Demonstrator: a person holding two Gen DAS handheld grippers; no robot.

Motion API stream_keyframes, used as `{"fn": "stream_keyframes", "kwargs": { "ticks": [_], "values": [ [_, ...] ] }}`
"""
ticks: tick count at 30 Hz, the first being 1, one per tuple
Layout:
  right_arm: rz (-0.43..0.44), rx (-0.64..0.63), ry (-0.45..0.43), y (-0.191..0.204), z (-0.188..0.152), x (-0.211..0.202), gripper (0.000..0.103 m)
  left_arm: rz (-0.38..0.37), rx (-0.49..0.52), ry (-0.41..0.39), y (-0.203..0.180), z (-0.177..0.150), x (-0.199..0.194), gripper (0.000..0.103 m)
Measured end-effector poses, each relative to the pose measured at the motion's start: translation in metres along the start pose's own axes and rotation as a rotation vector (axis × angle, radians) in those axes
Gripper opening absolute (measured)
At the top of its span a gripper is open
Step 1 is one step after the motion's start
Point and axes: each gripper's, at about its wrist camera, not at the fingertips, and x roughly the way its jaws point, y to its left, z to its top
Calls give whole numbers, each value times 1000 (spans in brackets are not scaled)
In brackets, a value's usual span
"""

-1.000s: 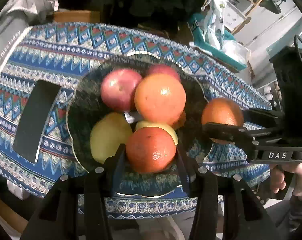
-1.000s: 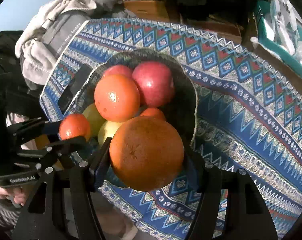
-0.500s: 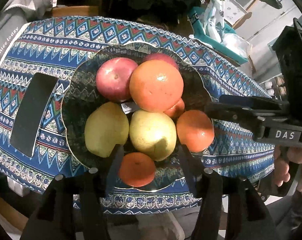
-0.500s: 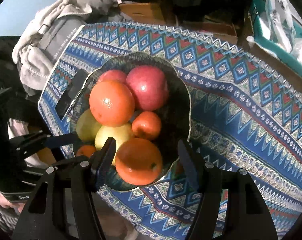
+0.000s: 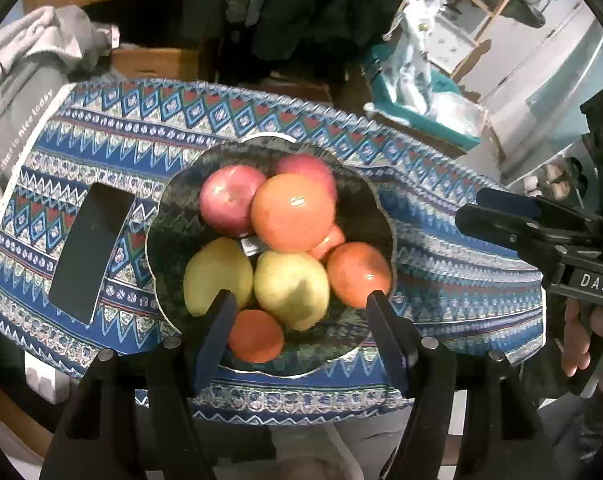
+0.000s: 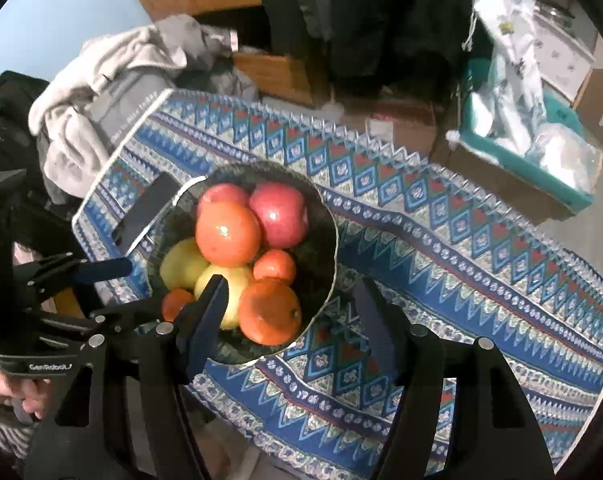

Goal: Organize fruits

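Covering the table, patterned cloth (image 5: 285,120), cluttered room

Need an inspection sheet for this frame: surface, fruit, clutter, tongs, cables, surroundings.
Surface: patterned blue cloth covers the table.
Job's things: dark bowl holds two red apples, a big orange, two yellow-green fruits and three smaller oranges, one at the near rim. No fruit seen on the cloth.
Clutter: black phone lies beside the bowl.
Tongs: left tongs opening, nothing gripped, above the bowl's near edge. Right tongs opening, nothing gripped, off to the bowl's side.
Cables: nothing seen.
Surroundings: grey clothes piled at the table's end; teal bin with plastic bags behind.
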Motion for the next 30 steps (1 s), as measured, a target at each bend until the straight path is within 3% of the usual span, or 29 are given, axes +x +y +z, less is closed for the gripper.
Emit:
{"fn": "stream_keyframes", "kwargs": {
  "ticks": [9, 17, 21, 30],
  "values": [
    [4, 3, -78, -1, -13, -49, 73, 11, 52, -59, -24, -2, -26, 75],
    [-81, -22, -201, 1, -21, -99, 80, 22, 125, -149, -54, -2, -55, 80],
    [-88, -23, -242, 2, -25, -115, 82, -11, 126, -183, -62, -1, -69, 83],
    [-135, -7, -311, -5, -42, -134, 82, -7, 152, -248, -85, 1, -97, 89]
  ]
}}
